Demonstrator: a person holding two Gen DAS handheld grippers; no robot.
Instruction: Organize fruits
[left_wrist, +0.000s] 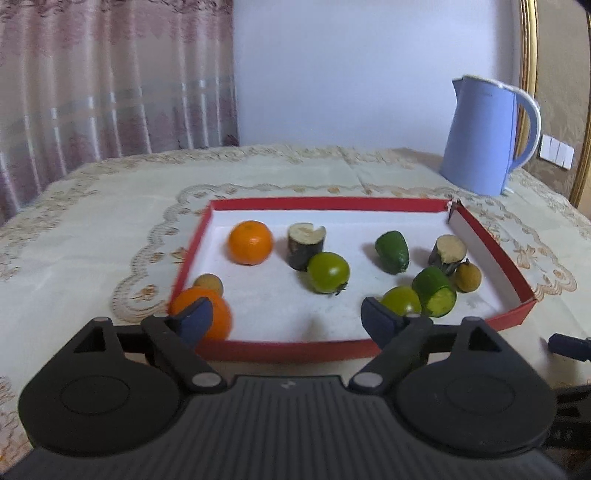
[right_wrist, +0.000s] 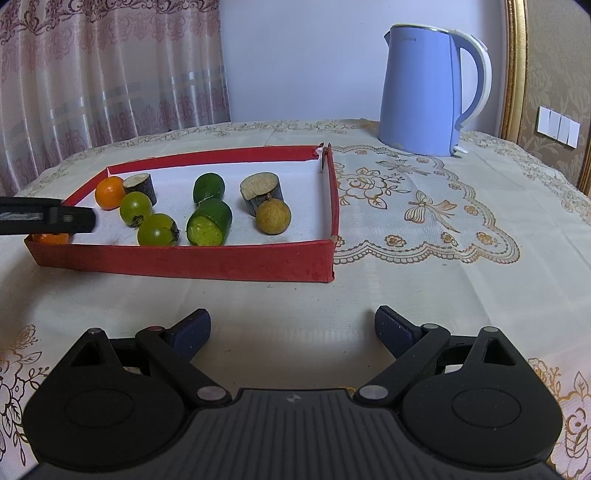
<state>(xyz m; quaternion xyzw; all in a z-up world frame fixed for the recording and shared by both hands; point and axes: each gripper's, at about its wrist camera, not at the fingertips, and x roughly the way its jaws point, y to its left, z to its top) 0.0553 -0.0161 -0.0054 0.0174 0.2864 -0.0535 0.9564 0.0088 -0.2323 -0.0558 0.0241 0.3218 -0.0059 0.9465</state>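
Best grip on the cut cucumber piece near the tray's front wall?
Grip the cucumber piece across its round green sides, coming from above. It lies on its side, cut face toward the tray's front wall, with a green tomato close on one side, so probably keep the fingers narrow.

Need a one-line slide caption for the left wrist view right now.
Left claw open over the red tray, which holds oranges, green tomatoes and cut pieces; blue kettle behind.
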